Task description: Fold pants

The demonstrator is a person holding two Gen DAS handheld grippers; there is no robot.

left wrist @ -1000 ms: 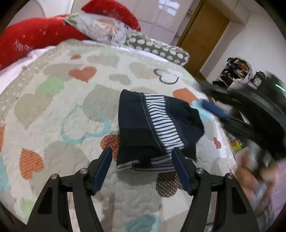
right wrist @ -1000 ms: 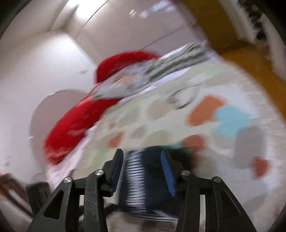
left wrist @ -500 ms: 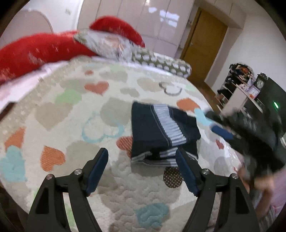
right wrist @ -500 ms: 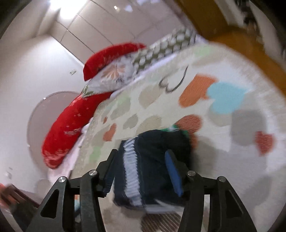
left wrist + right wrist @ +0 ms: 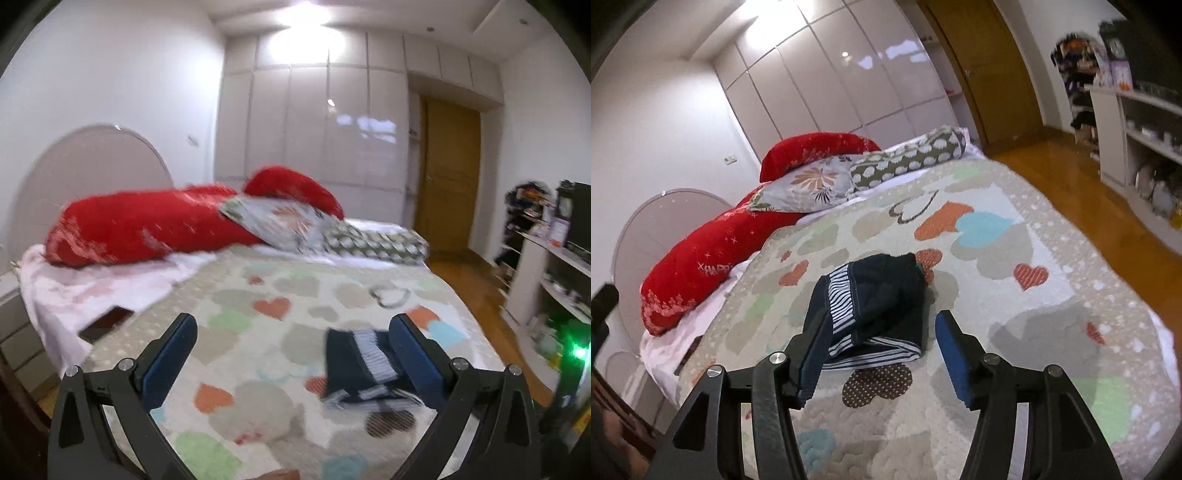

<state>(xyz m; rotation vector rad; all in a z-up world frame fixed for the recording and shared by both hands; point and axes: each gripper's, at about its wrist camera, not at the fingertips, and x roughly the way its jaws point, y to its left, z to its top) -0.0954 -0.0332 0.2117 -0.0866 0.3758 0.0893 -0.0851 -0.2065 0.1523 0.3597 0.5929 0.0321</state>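
Folded pants (image 5: 871,306): dark navy with a striped band, lying on the heart-patterned quilt (image 5: 1015,258) near the foot of the bed. Right wrist view alone shows lettering "HAPP…" on the red bolster (image 5: 713,254). Left wrist view alone shows a dark phone-like slab (image 5: 105,324) on the pink sheet. Left gripper (image 5: 293,354): jaws just opened wide, empty. Right gripper (image 5: 882,360): jaws just opening, apart, clear of the pants. Floral pillow (image 5: 809,184), dotted pillow (image 5: 908,158), wooden door (image 5: 448,184) behind.
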